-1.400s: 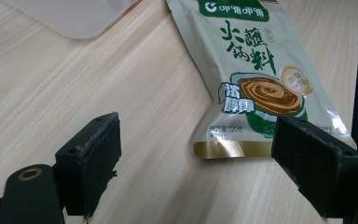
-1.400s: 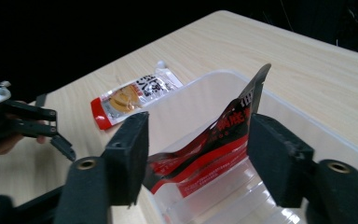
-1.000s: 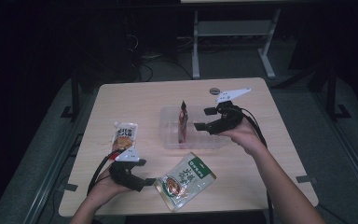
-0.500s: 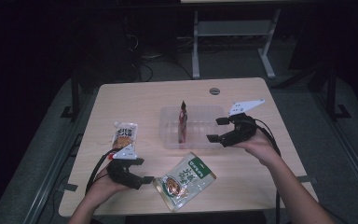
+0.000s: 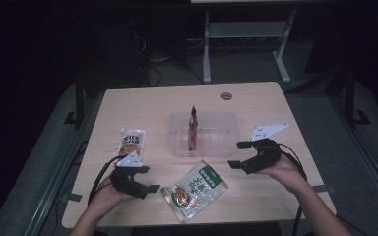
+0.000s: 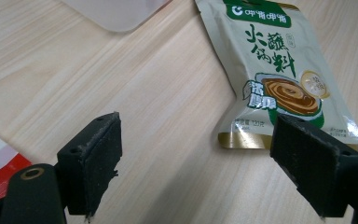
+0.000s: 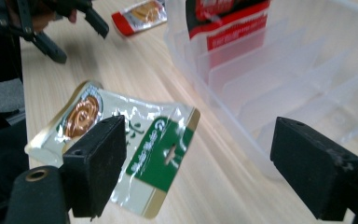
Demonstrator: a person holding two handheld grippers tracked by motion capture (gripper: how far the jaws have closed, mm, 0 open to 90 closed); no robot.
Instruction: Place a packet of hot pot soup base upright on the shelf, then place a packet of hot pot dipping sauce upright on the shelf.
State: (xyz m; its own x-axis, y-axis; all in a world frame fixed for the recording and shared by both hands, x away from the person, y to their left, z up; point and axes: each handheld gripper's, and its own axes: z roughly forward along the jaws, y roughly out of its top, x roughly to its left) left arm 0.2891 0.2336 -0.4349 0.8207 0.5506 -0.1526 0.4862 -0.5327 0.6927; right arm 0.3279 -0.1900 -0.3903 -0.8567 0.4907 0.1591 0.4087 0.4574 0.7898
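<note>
Green-and-cream foil sauce pouch [image 5: 194, 189] lying flat on wooden counter [image 5: 167, 105] at 6 o'clock of clear plastic divider tray [image 5: 204, 133]. L gripper [image 5: 139, 179] & R gripper [image 5: 240, 155] hovering w/ jaws spread, holding nothing. Pouch probably light, limp, slick; pinch by edge seam.

Green sauce pouch [image 5: 195, 189]: flat on table, near edge, center, glossy, brown dish print, gold trim, turned diagonally, green header toward far right. Lies just near of the clear tray, apart from it.
</note>
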